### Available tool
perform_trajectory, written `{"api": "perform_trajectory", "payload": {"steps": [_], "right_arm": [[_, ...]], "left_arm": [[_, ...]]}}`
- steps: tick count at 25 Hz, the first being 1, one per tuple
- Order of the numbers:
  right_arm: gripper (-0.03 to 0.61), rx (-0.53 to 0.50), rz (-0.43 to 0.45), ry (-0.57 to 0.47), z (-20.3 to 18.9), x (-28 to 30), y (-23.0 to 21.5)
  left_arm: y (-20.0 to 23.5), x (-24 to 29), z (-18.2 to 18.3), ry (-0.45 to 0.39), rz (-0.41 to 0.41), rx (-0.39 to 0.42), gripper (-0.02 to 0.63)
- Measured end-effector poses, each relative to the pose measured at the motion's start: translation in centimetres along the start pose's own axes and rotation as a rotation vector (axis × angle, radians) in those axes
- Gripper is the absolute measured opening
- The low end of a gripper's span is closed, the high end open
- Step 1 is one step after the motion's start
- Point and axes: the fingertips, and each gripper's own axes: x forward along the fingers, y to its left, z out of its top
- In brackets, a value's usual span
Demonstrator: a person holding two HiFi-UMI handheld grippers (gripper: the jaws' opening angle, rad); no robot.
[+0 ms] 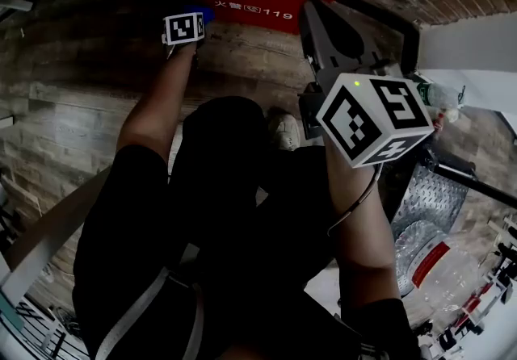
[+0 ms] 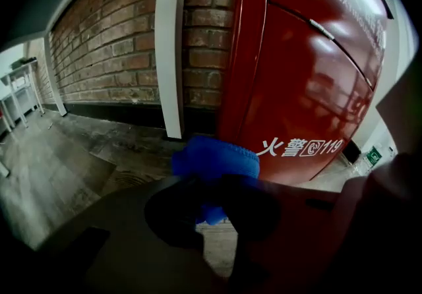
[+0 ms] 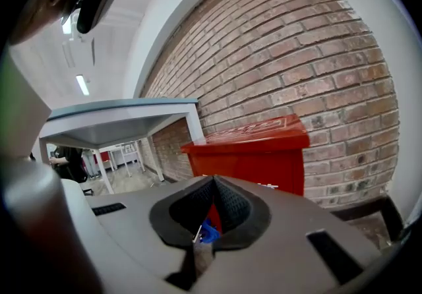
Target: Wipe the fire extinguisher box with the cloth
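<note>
Clamps a bunched blue cloth (image 2: 216, 159) in the dark jaws of the left gripper (image 2: 214, 205), shut tight on its lower fold with the bulk of it bulging out ahead. Holds that cloth low at the left corner of the glossy red metal fire extinguisher box (image 2: 303, 75), which stands on the floor against a brick wall (image 2: 112, 49). Cannot tell whether cloth and panel touch or stand just apart.

Carries nothing in the right gripper (image 3: 212, 184): ribbed pads drawn together at the tips, raised well apart from the box and pointed towards it.

Looks like the approach to a wiping stroke, or the very start of one, with most of the red front likely not yet covered. Calls next for pressing the cloth flat on the panel and sweeping across and upward, with firm contact over the door seam. Risks dragging gripper plastic on the paint if the cloth folds back.

Reads, in white on the front: "灭火器箱", "FIRE EXTINGUISHER BOX", then lower down "火警", a small telephone mark and "119".
</note>
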Motion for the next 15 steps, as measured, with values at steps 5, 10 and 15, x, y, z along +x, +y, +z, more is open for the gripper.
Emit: {"api": "perform_trajectory", "payload": {"steps": [5, 10, 15], "right_arm": [[0.015, -0.013, 0.079, 0.026, -0.9, 3.7, 2.4], [0.015, -0.017, 0.133, 0.005, -1.4, 7.2, 5.2], [0.015, -0.177, 0.147, -0.106, 0.3, 4.9, 8.2]], "left_arm": [[0.1, -4.9, 0.0, -0.074, -0.045, -0.009, 0.077], [-1.1, -13.9, 5.0, -0.211, -0.045, 0.021, 0.077], [-4.7, -25.8, 10.0, -0.243, -0.052, 0.048, 0.077]]}}
